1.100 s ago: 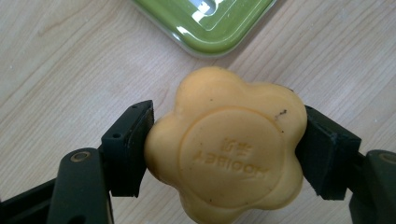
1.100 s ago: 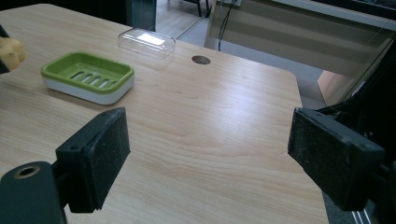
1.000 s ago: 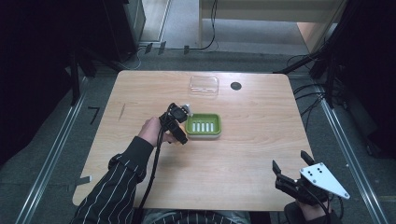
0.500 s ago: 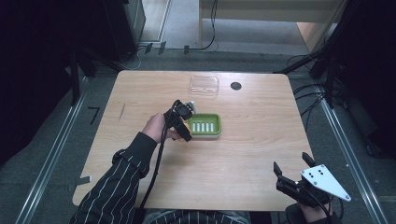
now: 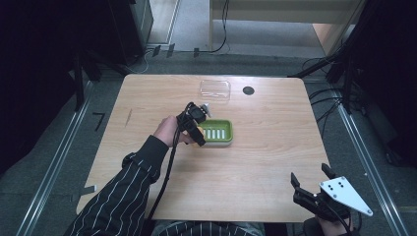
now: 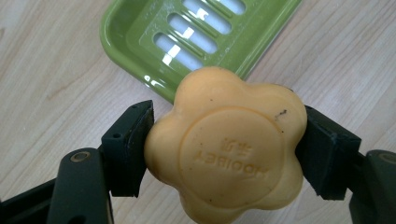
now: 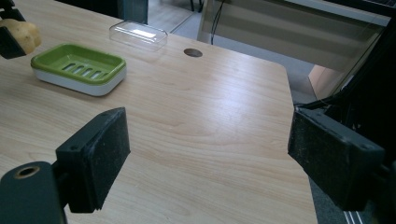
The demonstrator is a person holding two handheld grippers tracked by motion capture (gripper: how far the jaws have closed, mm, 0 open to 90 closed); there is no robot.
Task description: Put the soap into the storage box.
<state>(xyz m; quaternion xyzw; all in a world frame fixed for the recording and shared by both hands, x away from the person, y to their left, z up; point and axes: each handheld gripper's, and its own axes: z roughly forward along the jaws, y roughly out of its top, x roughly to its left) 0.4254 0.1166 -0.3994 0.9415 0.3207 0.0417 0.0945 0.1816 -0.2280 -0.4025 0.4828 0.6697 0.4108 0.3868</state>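
Observation:
A flower-shaped orange soap (image 6: 226,149) sits between the pads of my left gripper (image 6: 224,151), which is shut on it and holds it above the table. Just beyond it lies the green slotted soap dish (image 6: 196,35). In the high view the left gripper (image 5: 199,118) hovers at the left edge of the soap dish (image 5: 218,132). From the right gripper view the soap (image 7: 21,33) shows at the far left beside the dish (image 7: 79,67). My right gripper (image 7: 205,156) stands open, nothing between its pads, at the table's near right corner (image 5: 312,189).
A clear plastic lid (image 5: 215,90) lies at the far side of the table, with a round black cable hole (image 5: 248,90) to its right. The wooden table (image 5: 275,157) ends close to the right gripper. Cables trail from both grippers.
My left gripper has carried the soap a little up and to the right, toward the dish's left edge. The right gripper has stayed put.

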